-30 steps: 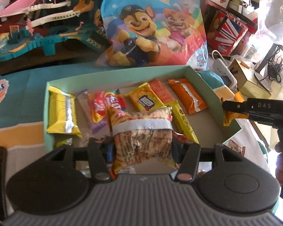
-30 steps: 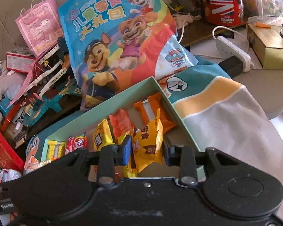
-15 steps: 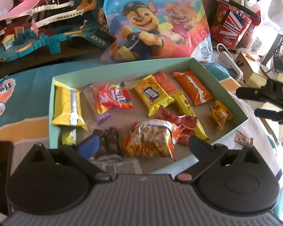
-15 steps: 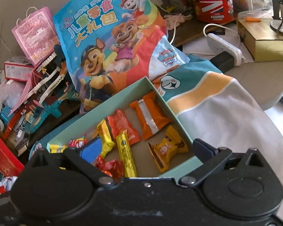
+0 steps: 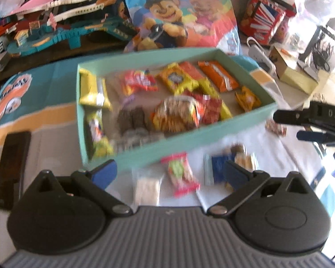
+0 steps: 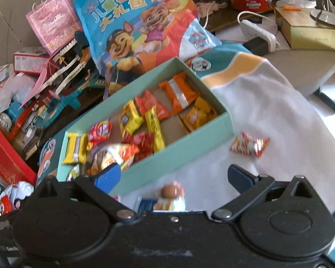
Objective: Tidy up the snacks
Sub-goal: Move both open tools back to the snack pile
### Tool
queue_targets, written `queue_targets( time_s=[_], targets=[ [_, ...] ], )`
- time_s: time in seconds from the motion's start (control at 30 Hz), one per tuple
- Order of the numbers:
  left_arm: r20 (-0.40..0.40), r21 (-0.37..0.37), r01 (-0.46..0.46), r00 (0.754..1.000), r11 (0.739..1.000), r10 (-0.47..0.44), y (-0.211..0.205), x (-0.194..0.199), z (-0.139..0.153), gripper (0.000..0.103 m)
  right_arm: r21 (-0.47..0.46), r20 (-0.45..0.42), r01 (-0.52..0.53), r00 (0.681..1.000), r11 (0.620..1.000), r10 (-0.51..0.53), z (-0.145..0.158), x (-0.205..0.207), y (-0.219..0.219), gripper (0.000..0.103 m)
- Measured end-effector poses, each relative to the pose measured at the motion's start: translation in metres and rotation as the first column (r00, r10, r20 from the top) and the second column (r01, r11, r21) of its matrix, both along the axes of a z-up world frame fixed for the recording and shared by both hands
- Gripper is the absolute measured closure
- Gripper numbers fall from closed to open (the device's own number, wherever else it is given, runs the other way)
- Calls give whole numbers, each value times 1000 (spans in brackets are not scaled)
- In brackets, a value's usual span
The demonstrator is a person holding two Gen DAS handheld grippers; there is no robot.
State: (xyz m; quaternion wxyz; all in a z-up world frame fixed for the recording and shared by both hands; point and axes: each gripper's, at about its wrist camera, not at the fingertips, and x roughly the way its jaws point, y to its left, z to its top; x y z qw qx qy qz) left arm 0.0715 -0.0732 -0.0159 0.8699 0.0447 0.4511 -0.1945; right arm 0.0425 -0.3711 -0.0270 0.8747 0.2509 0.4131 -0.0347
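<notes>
The mint box (image 5: 189, 134) of snacks is lying just beyond both hand-held grippers, left (image 5: 169, 172) and right (image 6: 174, 176), whose jaws have just been opening and are standing wide, gripping nothing. Loose packets (image 5: 182, 174) are lying on the white surface (image 6: 268, 116) before its near wall. A cartoon bag (image 6: 145, 22) is leaning behind.

left tongs (image 5: 169, 172): my black linkage arms, blue pads, silver pivot screws, ribbed grey housing at 6 o'clock
right tongs (image 6: 174, 177): same build; black body, scuffed
</notes>
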Motion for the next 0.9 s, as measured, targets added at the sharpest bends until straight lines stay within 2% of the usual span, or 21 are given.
queue_targets(
  time_s=[0.47, 0.67, 0.9],
  targets=[
    [-94, 32, 18, 995, 999, -15, 34, -68, -41, 0, 36, -116, -12, 993, 999, 16, -33, -62, 17, 0],
    [-138, 45, 52, 989, 998, -45, 49, -87, -54, 0, 25, -138, -57, 989, 998, 60, -42, -50, 32, 0],
    [-197, 21, 54, 979, 998, -49, 65, -100, -68, 7, -71, -140, -153, 980, 986, 142, -48, -22, 56, 1]
  ],
)
